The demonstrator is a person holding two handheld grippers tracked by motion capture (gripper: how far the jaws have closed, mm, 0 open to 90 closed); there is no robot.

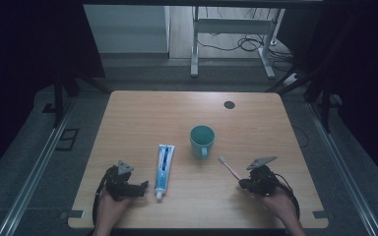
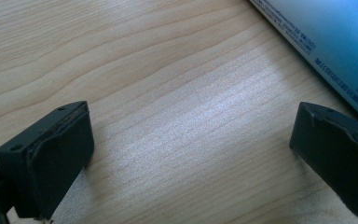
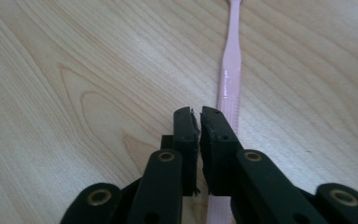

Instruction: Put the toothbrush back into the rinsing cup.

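Note:
A pink toothbrush (image 1: 230, 168) (image 3: 230, 70) lies on the wooden table (image 1: 256, 123), bristles toward a teal mug (image 1: 202, 140). My right gripper (image 1: 241, 184) (image 3: 199, 114) sits low at the handle end. Its jaws stand almost together with just a thin slit and nothing between them, and the handle runs under the right jaw. A blue and white toothpaste tube (image 1: 164, 167) (image 2: 335, 42) lies left of the mug, cap toward the person. My left gripper (image 1: 145, 187) (image 2: 191, 154) stands wide open just left of the cap end, with bare wood between its pads.
A black round grommet (image 1: 229, 104) is set into the table near its far edge. Beyond the table stand the legs of a white desk (image 1: 195, 44) with cables on the floor. The person's hands rest near the front edge.

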